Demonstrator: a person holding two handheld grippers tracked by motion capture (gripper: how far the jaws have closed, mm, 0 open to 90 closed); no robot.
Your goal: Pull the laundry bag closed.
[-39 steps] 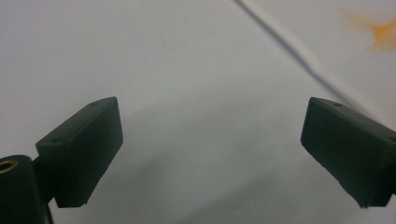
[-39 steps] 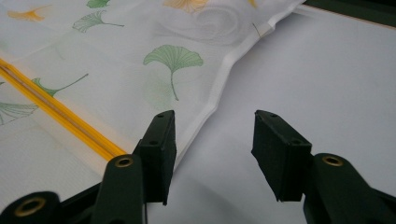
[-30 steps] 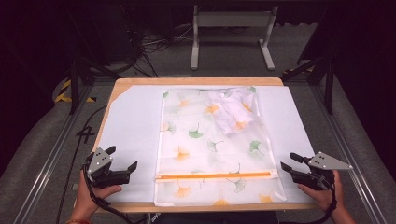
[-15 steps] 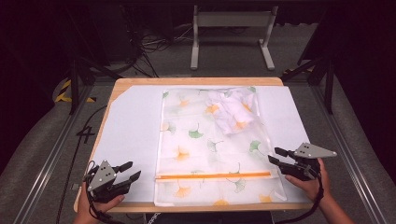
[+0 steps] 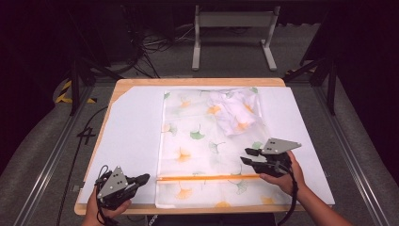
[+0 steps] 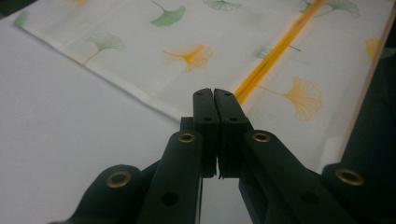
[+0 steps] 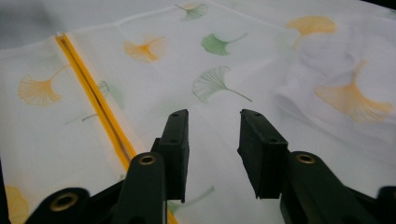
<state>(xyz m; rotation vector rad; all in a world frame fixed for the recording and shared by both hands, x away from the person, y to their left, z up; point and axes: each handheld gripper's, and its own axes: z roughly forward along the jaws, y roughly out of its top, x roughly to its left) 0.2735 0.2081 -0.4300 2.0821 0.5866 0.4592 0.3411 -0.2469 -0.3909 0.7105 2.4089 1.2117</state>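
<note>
Jaws pressed together, the left gripper (image 5: 141, 178) sits at the near left edge of the translucent white zippered bag printed with ginkgo leaves (image 5: 197, 141), its tip aimed at the end of the orange zipper (image 5: 207, 177), likely to pin it. Right gripper (image 5: 248, 156), jaws apart, hovers over the zipper's other end. Farther back, a crumpled white printed cloth (image 5: 235, 113) lies at the bag's far right corner on the white-covered wooden table (image 5: 131, 136)

A white ginkgo-print fabric bag (image 5: 207, 141) lies flat mid-table, orange zipper (image 5: 207, 178) apparently closed.
</note>
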